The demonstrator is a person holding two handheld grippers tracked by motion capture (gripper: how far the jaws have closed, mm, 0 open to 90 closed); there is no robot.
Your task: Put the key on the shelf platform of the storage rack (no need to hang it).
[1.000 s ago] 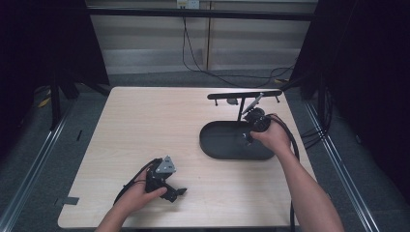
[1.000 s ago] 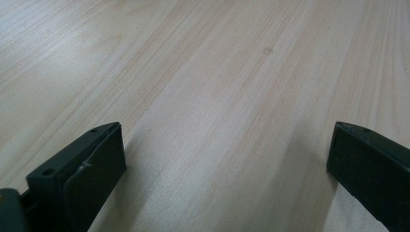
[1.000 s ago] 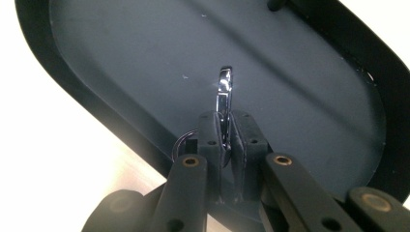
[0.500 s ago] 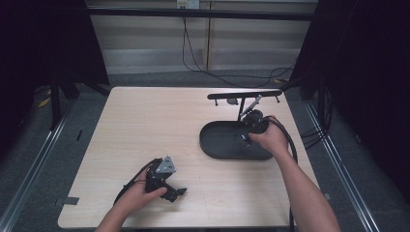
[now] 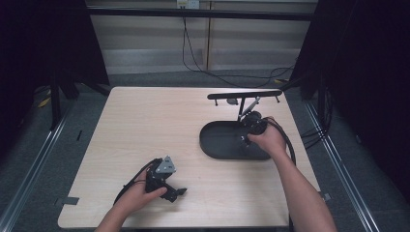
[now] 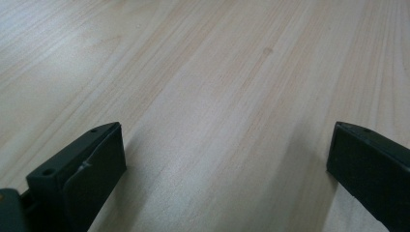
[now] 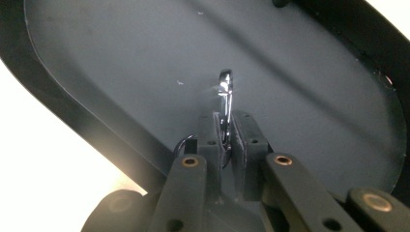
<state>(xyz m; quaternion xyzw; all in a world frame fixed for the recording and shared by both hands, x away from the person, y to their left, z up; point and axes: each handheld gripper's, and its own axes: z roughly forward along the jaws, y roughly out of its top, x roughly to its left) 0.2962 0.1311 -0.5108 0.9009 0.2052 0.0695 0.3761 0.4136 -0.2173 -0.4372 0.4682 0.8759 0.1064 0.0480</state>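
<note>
A small shiny metal piece (image 7: 225,99), maybe a hook or clip (hard to be sure from this angle), is pinched in the right claw (image 7: 224,126), so the pickup looks done. It's held just above the floor of the dark oval tray (image 5: 217,145), and what's left is probably getting it hung on the black rack (image 5: 244,94) standing just beyond that claw, or set down somewhere. A thin leaning rod (image 5: 247,107) of the rack sits right beside the claw and could get bumped on the way up. The left claw (image 6: 227,169) is spread wide with nothing between its jaws, parked low over bare tabletop (image 5: 145,121), well apart from the tray.
</note>
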